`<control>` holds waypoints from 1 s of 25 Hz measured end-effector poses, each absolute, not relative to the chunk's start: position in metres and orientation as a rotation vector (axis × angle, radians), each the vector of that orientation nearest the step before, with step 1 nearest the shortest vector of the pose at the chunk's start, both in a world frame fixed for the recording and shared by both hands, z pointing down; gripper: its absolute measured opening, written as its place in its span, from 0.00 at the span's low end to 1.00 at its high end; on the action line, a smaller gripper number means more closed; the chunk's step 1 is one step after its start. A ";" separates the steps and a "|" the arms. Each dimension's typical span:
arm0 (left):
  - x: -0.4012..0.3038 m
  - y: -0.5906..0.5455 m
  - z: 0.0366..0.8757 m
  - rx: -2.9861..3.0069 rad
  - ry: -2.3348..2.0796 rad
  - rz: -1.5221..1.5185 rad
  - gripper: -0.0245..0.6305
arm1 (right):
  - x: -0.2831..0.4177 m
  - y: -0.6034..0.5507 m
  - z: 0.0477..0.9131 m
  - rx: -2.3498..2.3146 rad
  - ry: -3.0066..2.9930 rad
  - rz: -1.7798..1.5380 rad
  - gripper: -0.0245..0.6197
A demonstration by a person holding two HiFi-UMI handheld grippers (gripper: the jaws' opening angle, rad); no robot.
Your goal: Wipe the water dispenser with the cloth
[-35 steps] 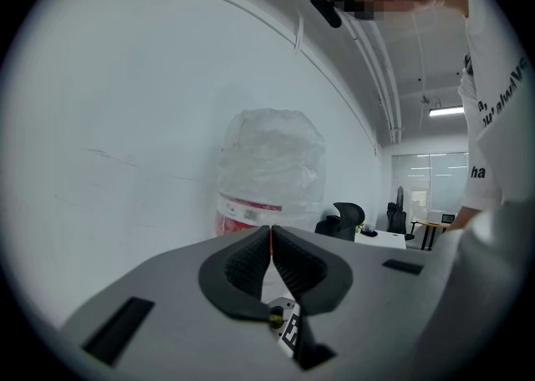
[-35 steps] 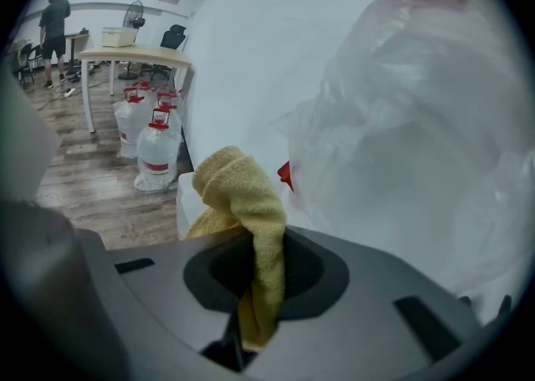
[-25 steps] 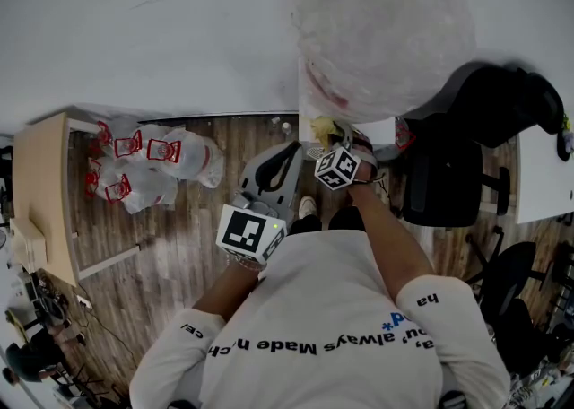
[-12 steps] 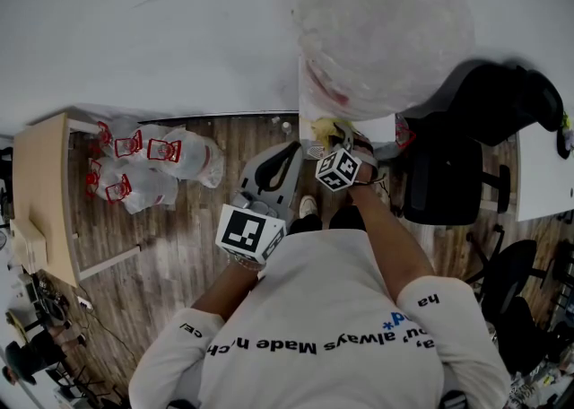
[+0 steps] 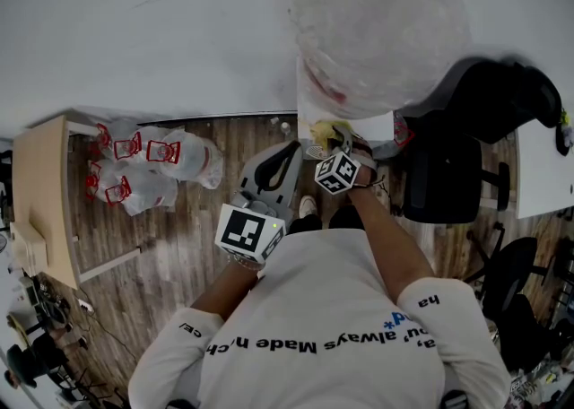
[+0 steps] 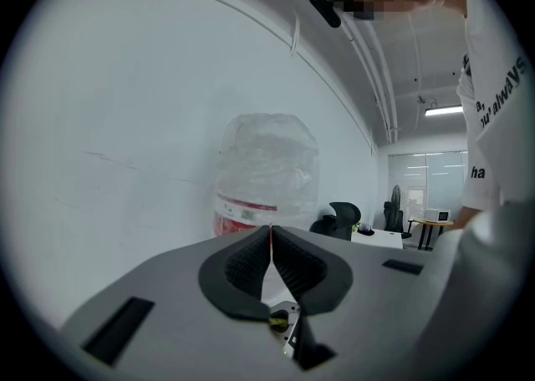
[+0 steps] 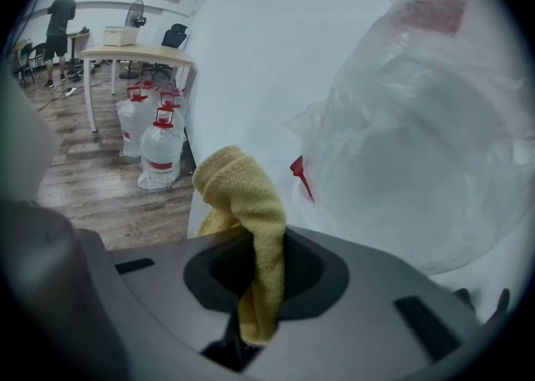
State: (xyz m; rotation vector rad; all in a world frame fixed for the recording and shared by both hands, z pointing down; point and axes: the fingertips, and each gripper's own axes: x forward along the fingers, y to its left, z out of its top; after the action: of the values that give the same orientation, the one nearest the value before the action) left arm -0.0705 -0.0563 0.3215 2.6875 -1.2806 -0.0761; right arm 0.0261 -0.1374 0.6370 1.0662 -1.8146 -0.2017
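The right claw is clenched on a yellow cloth, whose bunched end sticks up above the jaws, close against the white water dispenser. Just right of that claw, atop the dispenser, sits the big water bottle, wrapped in crinkled clear plastic that hides whether it holds water. The left claw is pressed together, grasping nothing, and held apart from the dispenser. Well off to the right claw's left, red-capped water jugs stand on the wooden floor beside a table.
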 end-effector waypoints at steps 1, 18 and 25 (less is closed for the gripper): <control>-0.070 -0.056 0.321 2.687 -1.280 -0.072 0.08 | 0.026 -0.136 0.637 1.065 -1.815 -0.201 0.12; -0.069 -0.062 0.323 2.684 -1.282 -0.079 0.08 | 0.025 -0.117 0.630 1.071 -1.884 -0.096 0.13; -0.066 -0.067 0.320 2.680 -1.284 -0.074 0.08 | 0.056 -0.131 0.608 1.144 -1.862 -0.186 0.13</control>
State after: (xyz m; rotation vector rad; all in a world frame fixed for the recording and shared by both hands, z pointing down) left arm -0.0664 -0.0665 0.3204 2.6797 -1.2841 -0.0741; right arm 0.0563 -0.1309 0.6080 1.1436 -1.8625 -0.1862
